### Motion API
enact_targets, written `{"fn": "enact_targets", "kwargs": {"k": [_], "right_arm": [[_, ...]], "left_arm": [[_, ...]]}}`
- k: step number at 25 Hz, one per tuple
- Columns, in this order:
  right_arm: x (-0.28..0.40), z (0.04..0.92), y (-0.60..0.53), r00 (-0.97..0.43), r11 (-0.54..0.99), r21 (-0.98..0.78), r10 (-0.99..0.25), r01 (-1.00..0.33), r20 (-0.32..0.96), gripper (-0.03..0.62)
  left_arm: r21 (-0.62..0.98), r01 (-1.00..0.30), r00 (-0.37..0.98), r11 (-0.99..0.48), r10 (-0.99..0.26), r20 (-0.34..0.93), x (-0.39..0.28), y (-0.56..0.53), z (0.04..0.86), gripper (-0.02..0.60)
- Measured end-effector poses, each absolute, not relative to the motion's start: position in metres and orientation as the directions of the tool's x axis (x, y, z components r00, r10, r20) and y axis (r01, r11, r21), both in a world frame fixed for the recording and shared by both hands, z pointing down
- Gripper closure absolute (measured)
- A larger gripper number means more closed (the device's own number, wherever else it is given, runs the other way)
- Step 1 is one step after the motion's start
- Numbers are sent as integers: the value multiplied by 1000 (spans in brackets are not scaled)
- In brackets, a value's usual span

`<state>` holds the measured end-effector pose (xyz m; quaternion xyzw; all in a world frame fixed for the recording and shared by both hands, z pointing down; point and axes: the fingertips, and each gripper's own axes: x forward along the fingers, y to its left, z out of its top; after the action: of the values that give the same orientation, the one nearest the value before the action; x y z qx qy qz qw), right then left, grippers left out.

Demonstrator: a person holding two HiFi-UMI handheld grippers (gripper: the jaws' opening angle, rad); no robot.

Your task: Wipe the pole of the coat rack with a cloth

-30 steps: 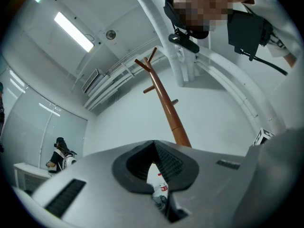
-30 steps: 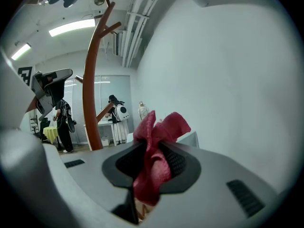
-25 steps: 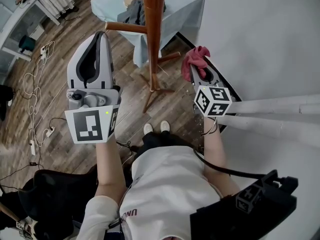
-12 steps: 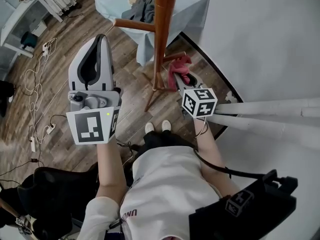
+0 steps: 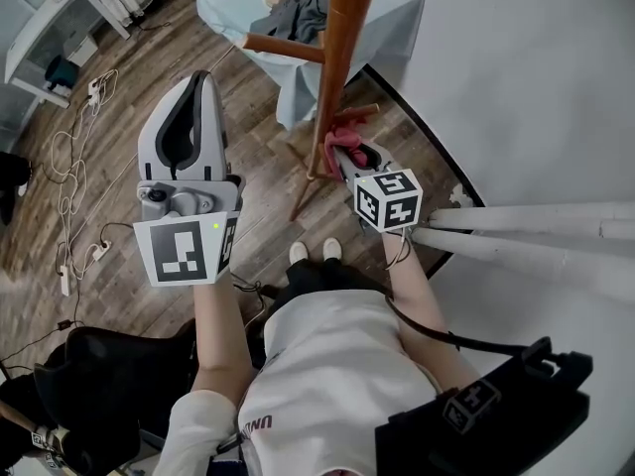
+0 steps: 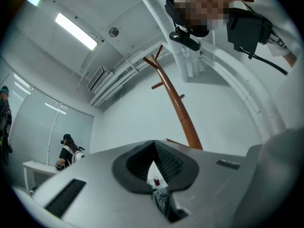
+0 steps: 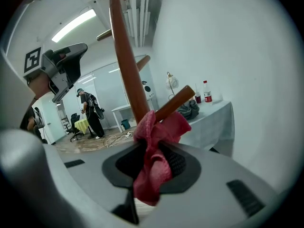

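The brown wooden coat rack pole [image 5: 337, 58] rises in front of me, with a side peg [image 5: 283, 48] and splayed feet on the floor. My right gripper [image 5: 347, 157] is shut on a pink cloth [image 5: 339, 145] and holds it against the lower pole. In the right gripper view the cloth [image 7: 154, 146] bunches between the jaws and touches the pole [image 7: 124, 56] beside a slanted peg [image 7: 175, 102]. My left gripper [image 5: 189, 132] hangs left of the pole, apart from it, shut and holding nothing. Its own view shows the left gripper [image 6: 154, 150] closed, with the pole [image 6: 183, 113] beyond it.
A table under a light blue cover [image 5: 382, 13] stands behind the rack, with a grey garment [image 5: 303, 13] and bottles [image 7: 205, 91] on it. Cables [image 5: 74, 167] lie on the wooden floor at left. White pipes [image 5: 536, 228] run at right. A person [image 7: 90, 110] stands far off.
My right gripper has moved left with the pink cloth, from beside the rack to pressing the cloth on the pole. The left gripper has hardly moved.
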<state>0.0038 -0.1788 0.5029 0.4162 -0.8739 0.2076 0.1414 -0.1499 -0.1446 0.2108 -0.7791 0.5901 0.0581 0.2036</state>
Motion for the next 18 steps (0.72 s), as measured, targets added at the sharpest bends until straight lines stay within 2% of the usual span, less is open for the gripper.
{"fn": "enact_targets", "kwargs": {"k": [18], "right_arm": [[0,503,-131,-716,687,-270,-522,-675,463,502]], "left_arm": [[-221,-949,289,-226,-904,-316,-151,-142,223,569]]}}
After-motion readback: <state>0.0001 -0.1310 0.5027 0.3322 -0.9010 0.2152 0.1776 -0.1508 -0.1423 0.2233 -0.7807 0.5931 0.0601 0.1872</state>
